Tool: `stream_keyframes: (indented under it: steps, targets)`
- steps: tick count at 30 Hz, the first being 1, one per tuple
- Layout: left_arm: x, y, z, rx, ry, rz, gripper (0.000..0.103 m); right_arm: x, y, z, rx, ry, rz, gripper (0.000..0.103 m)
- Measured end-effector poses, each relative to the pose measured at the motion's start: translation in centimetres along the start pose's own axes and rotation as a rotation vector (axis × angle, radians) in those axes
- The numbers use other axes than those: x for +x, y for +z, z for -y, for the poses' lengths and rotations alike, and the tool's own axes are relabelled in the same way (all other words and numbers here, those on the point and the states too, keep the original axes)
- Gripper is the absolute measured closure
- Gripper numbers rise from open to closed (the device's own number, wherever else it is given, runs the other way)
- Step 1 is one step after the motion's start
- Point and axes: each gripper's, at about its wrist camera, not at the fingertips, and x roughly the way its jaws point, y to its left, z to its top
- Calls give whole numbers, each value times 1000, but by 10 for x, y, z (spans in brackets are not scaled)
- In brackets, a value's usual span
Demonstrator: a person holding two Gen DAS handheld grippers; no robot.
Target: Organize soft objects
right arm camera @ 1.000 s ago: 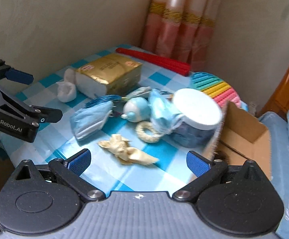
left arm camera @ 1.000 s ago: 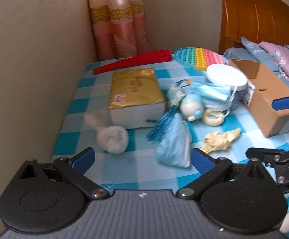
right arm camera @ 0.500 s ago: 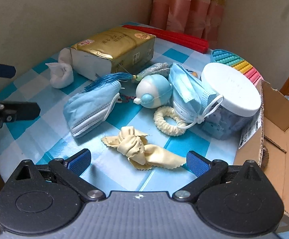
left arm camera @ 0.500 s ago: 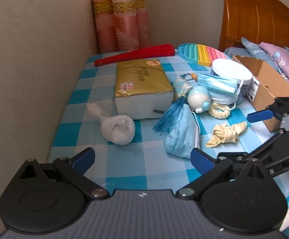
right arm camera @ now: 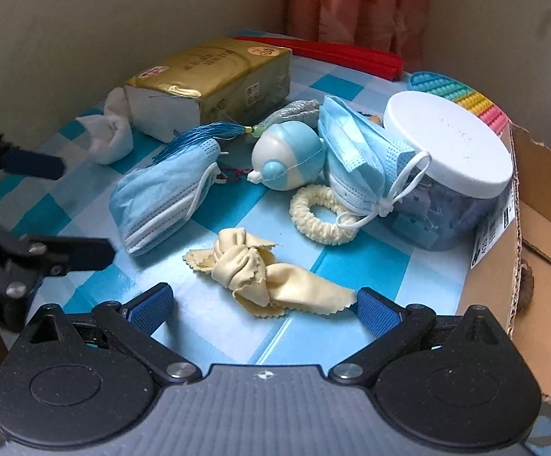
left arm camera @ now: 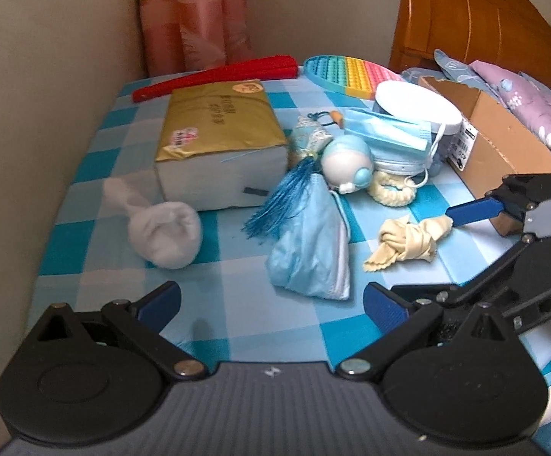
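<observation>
Where beige walls met at a pink curtain (left arm camera: 199,19), the tabletop (left arm camera: 237,326) wore a blue checked cloth. Both tongs gaped apart. Right tongs (right arm camera: 264,306) straddled the knotted cream cloth (right arm camera: 260,273), one tip touching it; left tongs (left arm camera: 271,304) hung just before the crumpled blue mask (left arm camera: 309,250).
</observation>
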Motion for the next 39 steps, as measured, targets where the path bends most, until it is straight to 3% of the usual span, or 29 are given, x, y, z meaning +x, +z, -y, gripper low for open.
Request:
stream_keyframes:
  steps: [6,11,15,17,19,23,31,36,39]
  targets:
    - [10,8,0,-13,-47,-5,7,-3,-4,5,-20,16,-3,0]
    - [22,14,7,0,-86,-20,30,-4,-5,4,-13,10,5,0]
    - [31,19,14,13,-86,-24,39,-6,-8,4,-8,5,16,0]
    - [32,20,16,21,-76,-15,59,-7,-9,3,2,-4,24,0]
    - [33,21,17,27,-70,-9,65,-7,-10,2,9,-7,29,0]
    - [26,18,14,22,-77,-23,66,-7,-9,1,-5,7,27,0]
    - [3,0,-7,-27,-22,-52,65,-1,-1,-17,-89,77,45,0]
    - [2,-2,-11,-44,-13,-48,63,-3,-2,-34,-178,140,27,0]
    - [6,-1,-9,-43,-21,-45,58,-5,-5,-34,-182,135,26,0]
